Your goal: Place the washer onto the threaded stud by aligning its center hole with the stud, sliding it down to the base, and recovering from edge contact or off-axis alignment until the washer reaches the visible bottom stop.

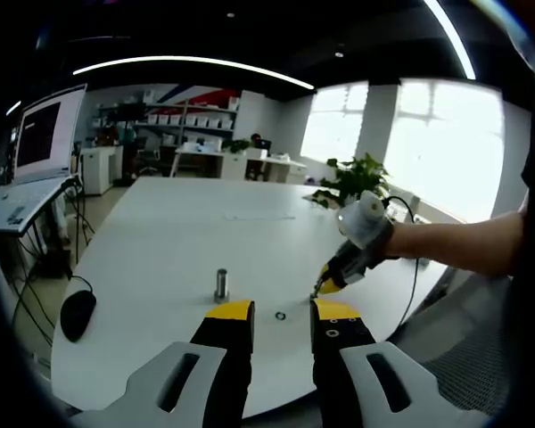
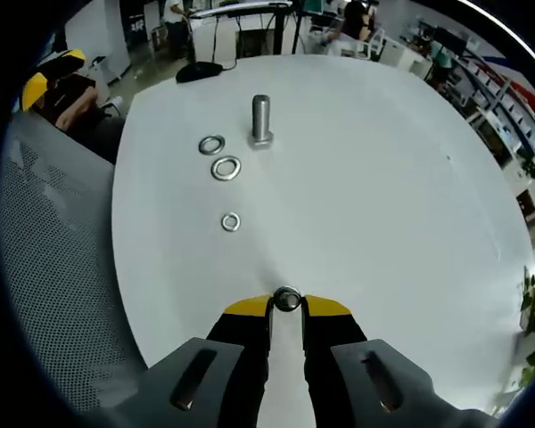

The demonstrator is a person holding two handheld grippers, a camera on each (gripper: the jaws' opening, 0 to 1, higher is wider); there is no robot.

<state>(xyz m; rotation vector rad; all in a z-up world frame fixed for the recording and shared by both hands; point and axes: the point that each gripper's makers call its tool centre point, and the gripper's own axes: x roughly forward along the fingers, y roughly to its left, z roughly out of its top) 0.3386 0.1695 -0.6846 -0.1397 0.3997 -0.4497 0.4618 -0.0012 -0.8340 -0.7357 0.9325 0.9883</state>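
Gripping a washer, right claw; three loose washers before the stud; left claw open.

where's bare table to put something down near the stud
Free: the wide table stretch right of the stud in the right gripper view. Crowded: left of the stud, three washers run toward the right tongs.

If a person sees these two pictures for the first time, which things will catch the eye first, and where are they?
In the right gripper view, the right gripper pinches a small washer at its yellow tips, low in the picture. Beyond it, on the white table, the threaded stud stands upright with three loose washers lying to its left. In the left gripper view, the left gripper is open.
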